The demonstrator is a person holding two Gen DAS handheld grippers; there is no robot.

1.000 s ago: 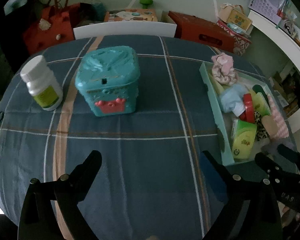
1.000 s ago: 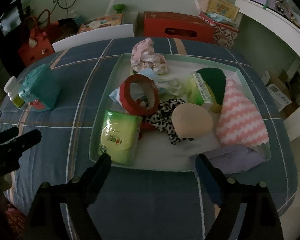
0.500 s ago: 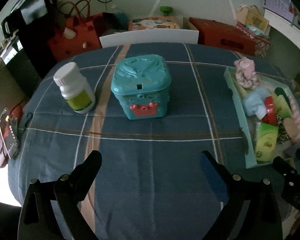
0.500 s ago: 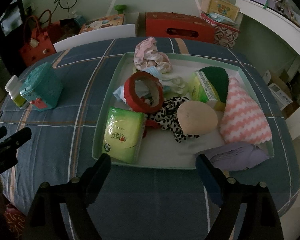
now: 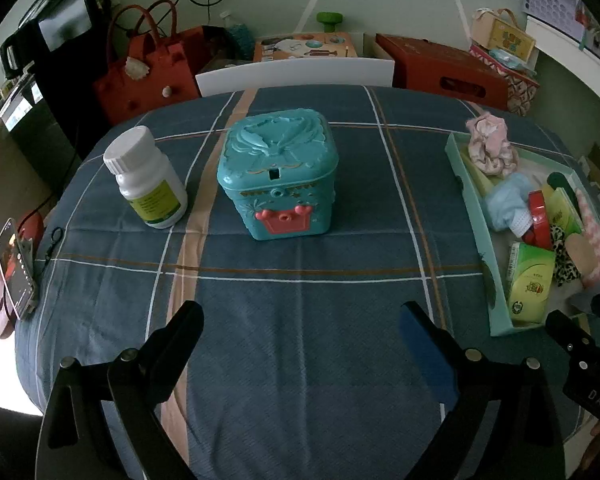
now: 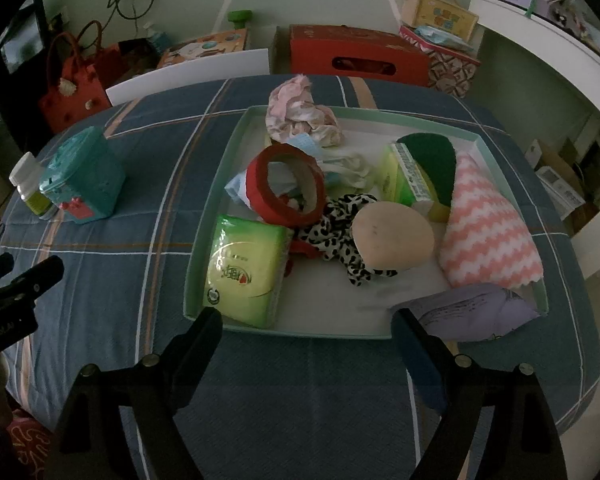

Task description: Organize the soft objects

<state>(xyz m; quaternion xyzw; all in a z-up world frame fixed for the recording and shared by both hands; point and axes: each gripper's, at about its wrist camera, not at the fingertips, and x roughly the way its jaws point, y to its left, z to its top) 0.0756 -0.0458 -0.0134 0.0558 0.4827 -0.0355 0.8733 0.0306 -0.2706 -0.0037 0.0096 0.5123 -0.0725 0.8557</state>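
A pale green tray point(image 6: 236, 136) on the blue plaid tablecloth holds soft things: a pink scrunchie point(image 6: 296, 110), a green tissue pack point(image 6: 242, 270), a leopard-print scrunchie point(image 6: 340, 232), a beige sponge puff point(image 6: 392, 236), a pink zigzag cloth point(image 6: 488, 228), a green sponge point(image 6: 432, 160), a red tape ring point(image 6: 286, 186) and a lilac pouch point(image 6: 472, 314). My right gripper point(image 6: 306, 334) is open and empty just before the tray's near edge. My left gripper point(image 5: 300, 328) is open and empty over bare cloth, left of the tray point(image 5: 466, 184).
A teal lidded box point(image 5: 278, 176) and a white pill bottle point(image 5: 146, 178) stand on the table's left half. A white chair back point(image 5: 296, 76) is at the far edge. Red bags and boxes point(image 6: 356, 54) sit behind. A phone point(image 5: 14, 268) lies at the left edge.
My left gripper has pulled back and turned left, so the teal box and bottle sit more central. My right gripper has backed off slightly from the tray. Both stay open.
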